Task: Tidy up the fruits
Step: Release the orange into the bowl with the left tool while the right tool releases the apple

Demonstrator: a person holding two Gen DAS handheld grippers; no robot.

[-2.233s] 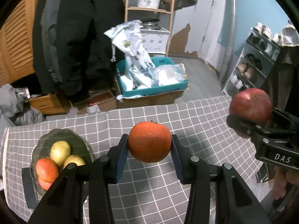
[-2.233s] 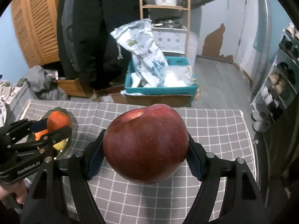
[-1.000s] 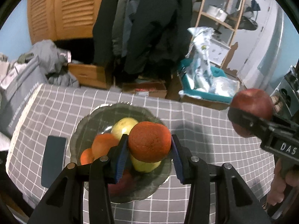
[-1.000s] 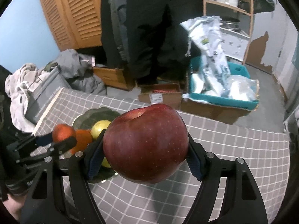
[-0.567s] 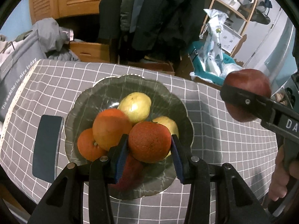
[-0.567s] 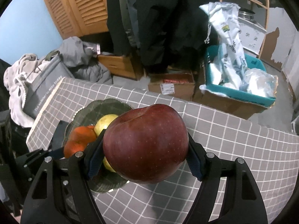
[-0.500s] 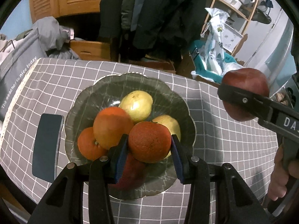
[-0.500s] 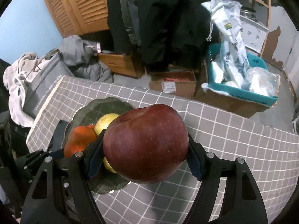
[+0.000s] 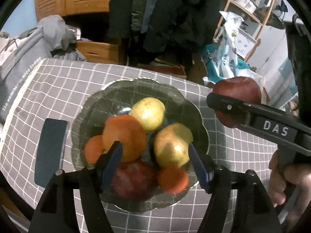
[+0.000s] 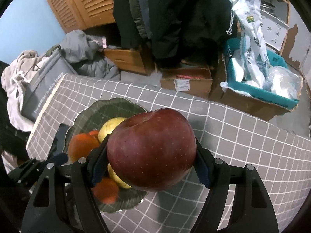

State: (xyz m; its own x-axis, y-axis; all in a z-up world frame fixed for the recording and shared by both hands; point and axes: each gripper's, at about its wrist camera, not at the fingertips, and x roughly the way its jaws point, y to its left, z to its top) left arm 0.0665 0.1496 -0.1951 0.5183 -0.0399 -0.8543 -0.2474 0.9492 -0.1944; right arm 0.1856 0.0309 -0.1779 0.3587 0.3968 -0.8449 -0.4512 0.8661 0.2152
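Left hand-held gripper (image 9: 155, 162): poised low over the bowl, jaws opening, pads clear of every fruit; the fruits in the bowl show in the gap below it.
Right hand-held gripper (image 10: 151, 167): clamped on the red apple (image 10: 151, 151), pads pressing both its sides, held in the air just right of the bowl.
Hand (image 9: 287, 184): wrapped round the right gripper's handle, at the right edge of the left view.
Bowl (image 9: 186, 104): dark, scalloped, sitting on the worktop (image 9: 66, 81), left of centre.
Oranges: a big one (image 9: 126, 134) on the left side of the bowl, a small one (image 9: 93, 151) tucked at its left, another (image 9: 173, 178) blurred, at the near right.
Yellow fruits: one (image 9: 147, 112) at the far side, one (image 9: 173, 145) on the right, touching the near orange.
Red fruit (image 9: 134, 178): at the near side of the bowl, blurred.
Dark slab (image 9: 50, 149): flat on the worktop just left of the bowl.
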